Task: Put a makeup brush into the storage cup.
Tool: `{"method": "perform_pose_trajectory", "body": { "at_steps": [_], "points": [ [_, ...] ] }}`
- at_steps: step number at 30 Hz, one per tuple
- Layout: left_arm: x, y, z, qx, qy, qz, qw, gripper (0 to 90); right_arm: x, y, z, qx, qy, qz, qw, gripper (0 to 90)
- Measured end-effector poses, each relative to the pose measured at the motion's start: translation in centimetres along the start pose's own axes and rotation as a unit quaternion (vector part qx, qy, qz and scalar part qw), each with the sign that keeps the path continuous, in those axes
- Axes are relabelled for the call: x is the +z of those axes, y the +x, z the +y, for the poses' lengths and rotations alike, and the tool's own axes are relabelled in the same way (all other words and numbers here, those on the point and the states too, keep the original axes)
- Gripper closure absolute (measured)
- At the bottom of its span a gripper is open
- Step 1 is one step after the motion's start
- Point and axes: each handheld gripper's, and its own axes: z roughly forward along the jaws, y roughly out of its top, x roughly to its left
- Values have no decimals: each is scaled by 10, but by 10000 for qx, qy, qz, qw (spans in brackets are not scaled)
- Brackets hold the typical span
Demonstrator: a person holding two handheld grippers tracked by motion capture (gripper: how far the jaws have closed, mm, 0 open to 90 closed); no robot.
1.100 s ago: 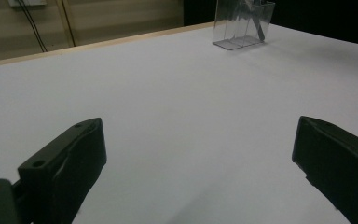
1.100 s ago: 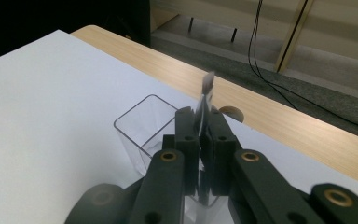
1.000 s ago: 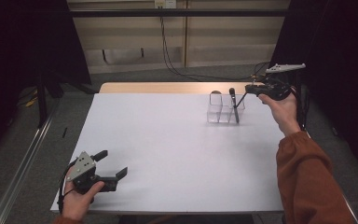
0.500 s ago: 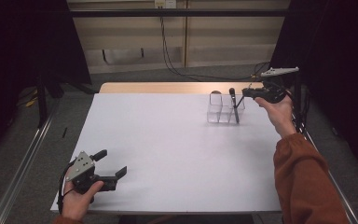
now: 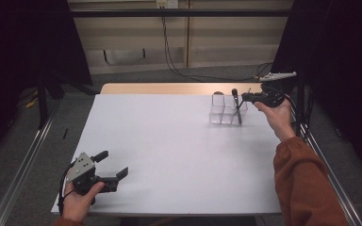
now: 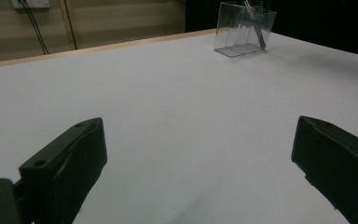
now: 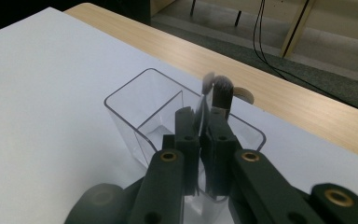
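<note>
- Currently, right gripper (image 5: 245,98) is at the far right of the white table (image 5: 179,155), held in the person's right hand (image 5: 277,115), rust-coloured sleeve (image 5: 306,183) behind it.
- Its jaws are clamped together on the thin handle of a brush (image 7: 220,95); in the right gripper view the dark bristle head sticks up just above the jaw tips.
- Brush stands nearly upright, slightly tilted, with its lower end inside the clear plastic organiser (image 5: 226,110); in the high view it sits at the organiser's right end (image 5: 236,106).
- Organiser is a clear box with dividers, near the far edge of the table; right gripper is directly over and against it.
- Left gripper (image 5: 108,167) is at the near left corner, held in the left hand (image 5: 78,200), low over the table.
- Its jaws are spread wide with nothing between them; bare white table surface shows in the gap in the left gripper view (image 6: 200,140).
- Organiser (image 6: 244,28) is well apart from the left gripper, far across the table.
</note>
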Motion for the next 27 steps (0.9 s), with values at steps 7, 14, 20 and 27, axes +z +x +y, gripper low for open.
{"method": "perform_pose_trajectory", "body": {
  "at_steps": [7, 14, 20, 27],
  "points": [
    [0, 0, 0, -38, -29, 9, 10000, 35, 6, 1, -4, -64, 9, -50, 10000, 859],
    [0, 0, 0, -28, -17, 65, 10000, 35, 9, -2, -12, -75, 5, -68, 9999, 858],
    [1, 0, -1, -32, -15, 31, 10000, 35, 9, -3, -16, 3, -104, 28, 9999, 851],
    [1, 0, -1, -35, -15, 30, 10000, 35, 10, -4, -23, 102, -276, 28, 9996, 759]
  ]
}}
